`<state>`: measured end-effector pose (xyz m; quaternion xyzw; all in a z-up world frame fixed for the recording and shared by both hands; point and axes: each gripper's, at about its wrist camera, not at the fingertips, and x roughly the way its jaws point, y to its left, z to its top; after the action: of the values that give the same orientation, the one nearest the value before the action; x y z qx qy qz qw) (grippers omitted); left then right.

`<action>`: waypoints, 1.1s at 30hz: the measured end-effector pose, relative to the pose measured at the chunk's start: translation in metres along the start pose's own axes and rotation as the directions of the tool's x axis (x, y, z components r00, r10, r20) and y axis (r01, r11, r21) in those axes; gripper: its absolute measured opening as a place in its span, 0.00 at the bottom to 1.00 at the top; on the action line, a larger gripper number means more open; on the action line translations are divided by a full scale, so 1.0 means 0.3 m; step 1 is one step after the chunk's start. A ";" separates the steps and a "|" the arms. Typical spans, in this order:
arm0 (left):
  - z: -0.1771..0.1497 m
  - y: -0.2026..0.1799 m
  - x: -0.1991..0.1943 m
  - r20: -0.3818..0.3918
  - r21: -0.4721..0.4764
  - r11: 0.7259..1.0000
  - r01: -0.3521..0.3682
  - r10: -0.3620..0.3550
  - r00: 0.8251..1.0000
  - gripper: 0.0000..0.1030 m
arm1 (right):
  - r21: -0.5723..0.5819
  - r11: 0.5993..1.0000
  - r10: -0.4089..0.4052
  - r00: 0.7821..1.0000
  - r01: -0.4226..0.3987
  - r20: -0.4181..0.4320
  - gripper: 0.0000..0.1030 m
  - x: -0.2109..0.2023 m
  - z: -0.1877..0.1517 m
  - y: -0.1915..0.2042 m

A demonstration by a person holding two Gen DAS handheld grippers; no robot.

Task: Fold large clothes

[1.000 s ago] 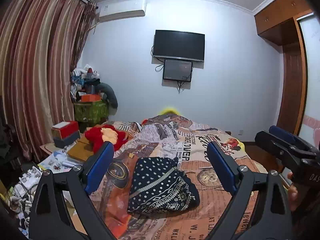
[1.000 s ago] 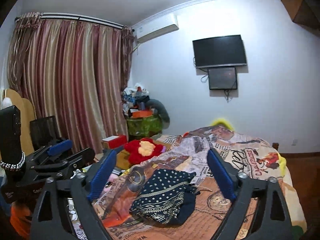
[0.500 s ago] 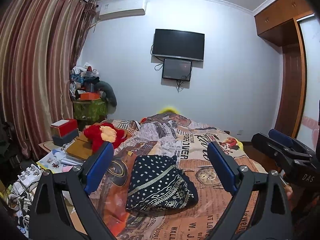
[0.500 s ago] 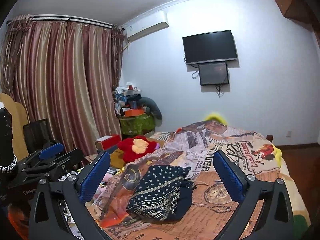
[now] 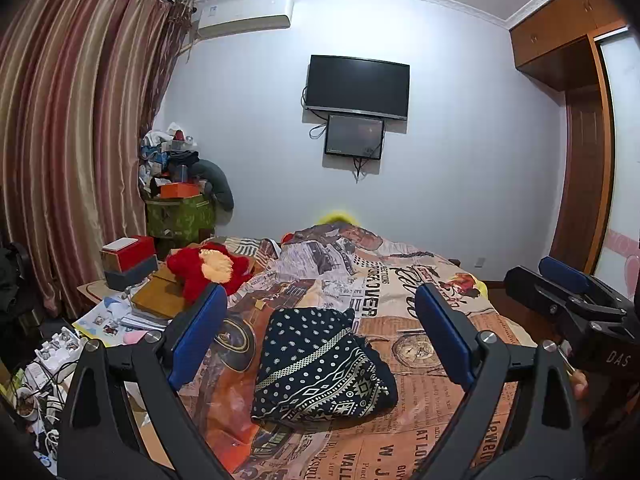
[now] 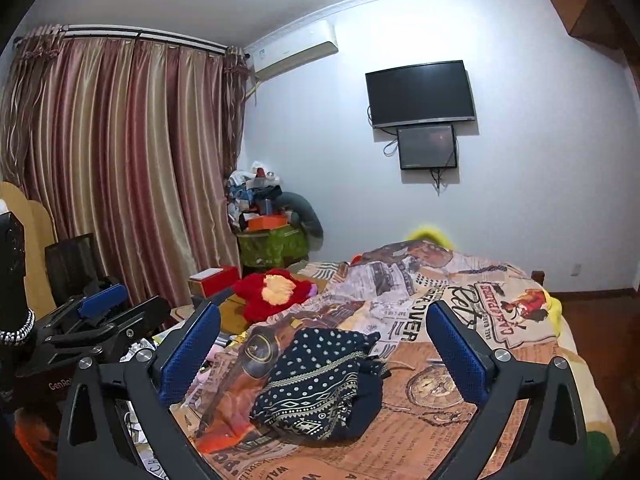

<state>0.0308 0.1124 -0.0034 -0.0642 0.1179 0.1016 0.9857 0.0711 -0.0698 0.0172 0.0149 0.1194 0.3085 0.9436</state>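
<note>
Left wrist view: the left claw stands wide with nothing between its blue pads, hovering above the bed. The garment, dark with white dots and patterned bands, lies folded on the printed bedspread, ahead between the fingers. The right claw shows at the right edge. A red plush sits at the bed's left side.

Right wrist view: the right claw is spread wide and empty. The garment lies on the bed, untouched. The left claw shows at left.
</note>
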 end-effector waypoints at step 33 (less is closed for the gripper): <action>-0.014 0.022 0.044 -0.030 0.003 0.996 0.088 -0.088 0.996 0.93 | 0.004 1.000 -0.003 1.000 0.003 -0.001 1.00 0.006 -0.005 -0.037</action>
<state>0.0409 0.1207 -0.0113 -0.0687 0.1297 0.0570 0.9875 0.0786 -0.0778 0.0142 0.0167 0.1206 0.3069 0.9439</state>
